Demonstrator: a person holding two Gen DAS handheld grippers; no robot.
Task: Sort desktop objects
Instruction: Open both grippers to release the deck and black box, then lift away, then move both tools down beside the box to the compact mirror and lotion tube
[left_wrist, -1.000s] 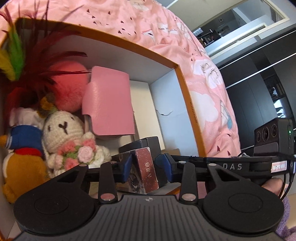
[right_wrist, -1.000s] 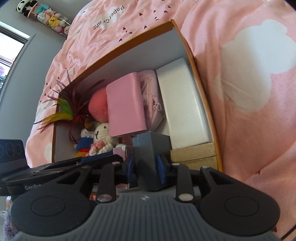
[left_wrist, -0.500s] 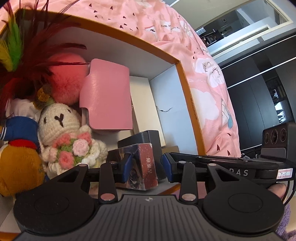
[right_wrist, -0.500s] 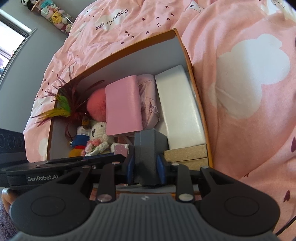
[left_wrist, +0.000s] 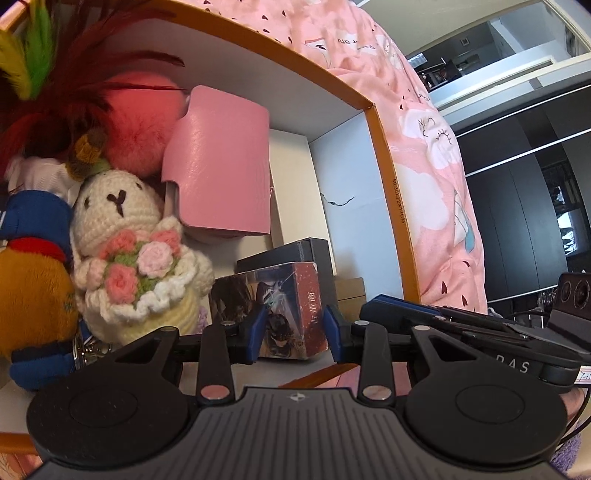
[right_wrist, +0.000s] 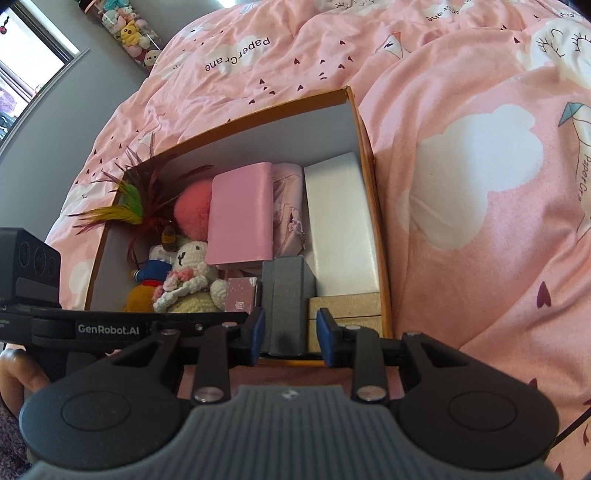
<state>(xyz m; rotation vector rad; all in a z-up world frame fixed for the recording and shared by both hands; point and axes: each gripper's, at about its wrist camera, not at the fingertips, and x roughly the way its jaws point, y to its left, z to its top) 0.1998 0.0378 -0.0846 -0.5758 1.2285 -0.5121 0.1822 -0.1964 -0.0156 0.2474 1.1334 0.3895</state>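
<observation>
Looking into the orange-rimmed cardboard carton (right_wrist: 258, 147) on the pink cloud-print quilt (right_wrist: 480, 221); all positions are given against the carton.

Far-left corner: one bundle of red, green and yellow feathers (right_wrist: 122, 210). Near-left: one orange-and-blue plush (right_wrist: 140, 299) and one cream crochet rabbit (right_wrist: 192, 273) holding knitted roses. Behind them sits one fluffy pink pompom (right_wrist: 192, 214).

Centre: one smooth pink wallet (right_wrist: 240, 221) leans on one pale zipped pouch (right_wrist: 288, 206).

Near wall, centre: one glossy illustrated box (left_wrist: 273, 310). My left gripper (left_wrist: 293, 328) is closing. The box stands just past the tips, wider than the gap, and I see no pinch on it.

Next right: one matte grey box (right_wrist: 288, 291), upright. It sits between the right gripper (right_wrist: 290, 334) pads, which are opening, with a gap showing on the right side.

Right wall: one long white box (right_wrist: 340, 221), and one gold glitter box (right_wrist: 347, 306) in the near corner. Rigid boxes counted: four. The grey box is hemmed in by its neighbours on both sides.
</observation>
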